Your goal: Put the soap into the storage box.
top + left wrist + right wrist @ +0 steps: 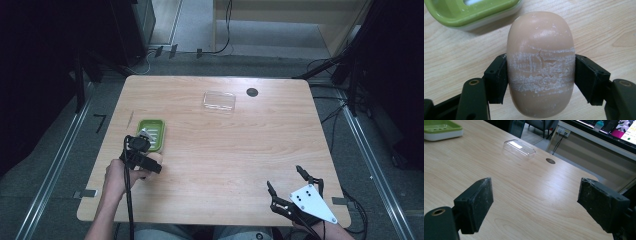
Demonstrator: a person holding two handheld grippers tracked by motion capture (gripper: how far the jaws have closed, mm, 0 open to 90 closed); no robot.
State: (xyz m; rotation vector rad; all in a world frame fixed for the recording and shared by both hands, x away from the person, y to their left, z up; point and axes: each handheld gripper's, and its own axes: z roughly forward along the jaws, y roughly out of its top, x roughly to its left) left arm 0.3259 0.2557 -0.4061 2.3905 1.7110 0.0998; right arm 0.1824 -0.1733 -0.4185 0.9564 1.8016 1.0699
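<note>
Low beside the green dish (151, 134), left claw (540, 75) pinches soap (540, 62); right claw (535, 205) spread.

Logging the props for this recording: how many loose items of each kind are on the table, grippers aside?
Soap bar, held in the left gripper: 1
Green soap dish: 1
Clear plastic lid: 1
Total: 3

Light wood table (215, 165), rounded corners, dark round cable hole (252, 92) near far edge. Grey floor (60, 165) around it, metal rails (372, 165) both sides, black cables (330, 117) trailing. Pale wood cabinet (280, 22) behind. Dark at both far corners. Screens (624, 128) lit beyond the table.
</note>
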